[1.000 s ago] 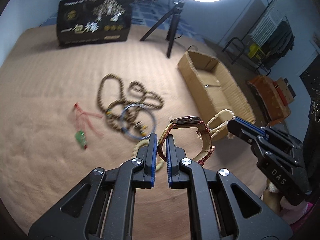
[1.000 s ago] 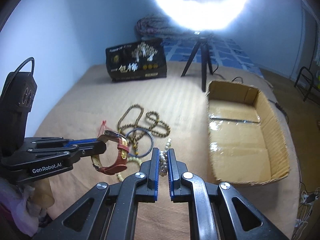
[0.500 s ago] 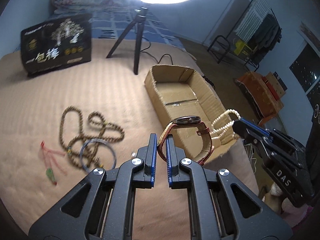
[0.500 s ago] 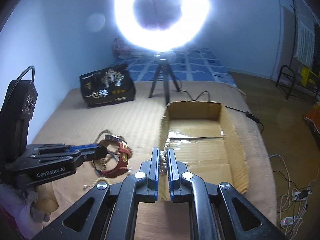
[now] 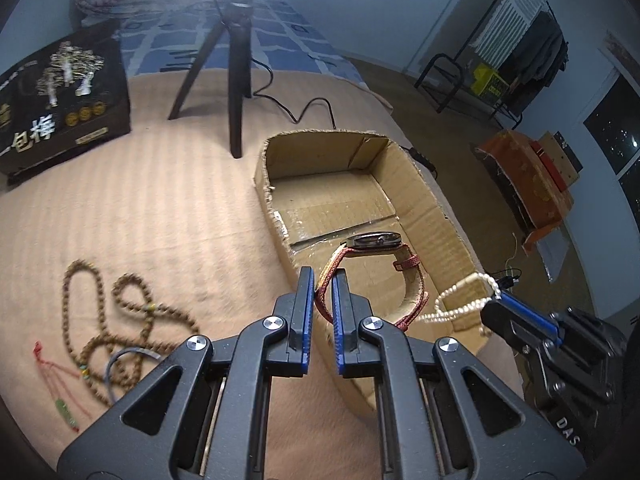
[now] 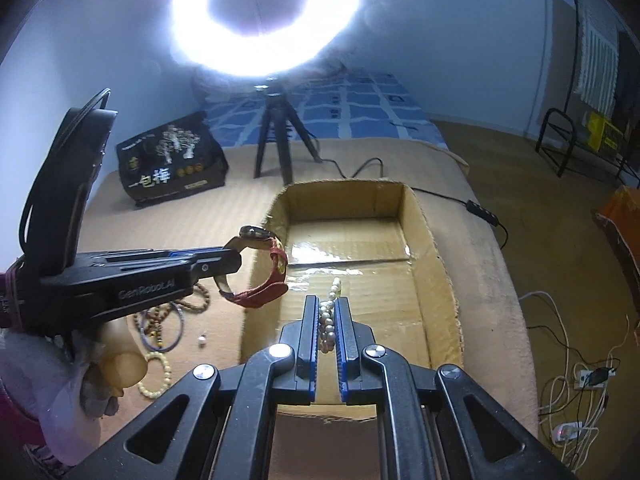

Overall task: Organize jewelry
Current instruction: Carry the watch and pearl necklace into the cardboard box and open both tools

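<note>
Far left on the tan bed cover lie the leftovers: a red-corded green pendant, a long string of brown prayer beads and a thin blue bangle, all loose and limp except the bangle, which looks stiff enough to pinch anywhere on its rim.

Next along, the left gripper has its fingers clenched on the strap of a red-strapped wristwatch. The watch hangs over the near-left edge of the cardboard box, its case uppermost. The strap seems springy, and the face is the fragile part, so taking it by the strap looks sensible.

To the right, the right gripper clamps 1 pearl strand, held above the box floor with loops drooping below, as the left wrist view shows. Pearls are smooth and slippery; I judge a firm nip across several beads is needed, or the strand may slide out.
</note>
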`<state>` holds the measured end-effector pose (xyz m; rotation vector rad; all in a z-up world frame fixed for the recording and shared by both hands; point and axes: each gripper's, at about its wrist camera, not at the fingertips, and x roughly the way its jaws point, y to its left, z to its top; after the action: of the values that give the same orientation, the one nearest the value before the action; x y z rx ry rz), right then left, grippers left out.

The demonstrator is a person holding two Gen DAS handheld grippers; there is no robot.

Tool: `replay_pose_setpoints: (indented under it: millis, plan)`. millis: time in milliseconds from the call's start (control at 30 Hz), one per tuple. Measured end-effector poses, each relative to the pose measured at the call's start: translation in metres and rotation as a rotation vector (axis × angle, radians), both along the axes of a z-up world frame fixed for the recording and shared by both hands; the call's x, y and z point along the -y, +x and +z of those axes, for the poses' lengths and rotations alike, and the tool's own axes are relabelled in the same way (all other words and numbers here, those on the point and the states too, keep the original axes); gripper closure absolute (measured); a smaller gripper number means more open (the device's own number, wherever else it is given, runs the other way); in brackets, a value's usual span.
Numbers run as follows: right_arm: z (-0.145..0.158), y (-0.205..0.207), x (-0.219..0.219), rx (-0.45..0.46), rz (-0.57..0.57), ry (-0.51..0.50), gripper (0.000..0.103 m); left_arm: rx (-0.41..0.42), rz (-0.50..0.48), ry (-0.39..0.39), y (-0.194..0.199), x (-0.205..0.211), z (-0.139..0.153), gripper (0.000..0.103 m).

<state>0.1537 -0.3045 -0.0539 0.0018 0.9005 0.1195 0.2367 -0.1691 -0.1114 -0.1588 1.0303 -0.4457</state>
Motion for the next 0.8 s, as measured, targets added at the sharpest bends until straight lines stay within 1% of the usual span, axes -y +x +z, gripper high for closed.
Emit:
replay_pose_setpoints:
  millis: [200, 467, 500, 533, 600, 667, 800]
  plan:
    - [-0.016, 0.006, 0.015, -0.041, -0.039, 0.012, 0.098, -0.023, 0.005, 0.011, 0.01, 0.011, -0.014, 0.096]
    - [-0.028, 0.009, 0.018, -0.085, -0.046, 0.019, 0.097, -0.041, 0.008, 0.025, 0.014, 0.015, -0.023, 0.096]
    - [-0.028, 0.009, 0.018, -0.087, -0.046, 0.02, 0.091, -0.038, 0.007, 0.024, 0.015, 0.015, -0.022, 0.096]
    - [-0.027, 0.009, 0.017, -0.084, -0.05, 0.018, 0.075, -0.038, 0.006, 0.03, 0.015, 0.016, -0.022, 0.094]
    - [-0.024, 0.01, 0.016, -0.07, -0.054, 0.01, 0.058, -0.041, 0.0, 0.031, 0.015, 0.017, -0.022, 0.088]
    - [-0.021, 0.01, 0.015, -0.061, -0.055, 0.011, 0.057, -0.037, -0.003, 0.038, 0.014, 0.017, -0.021, 0.083]
    - [-0.018, 0.01, 0.014, -0.05, -0.058, 0.019, 0.057, -0.014, 0.0, 0.05, 0.01, 0.013, -0.013, 0.083]
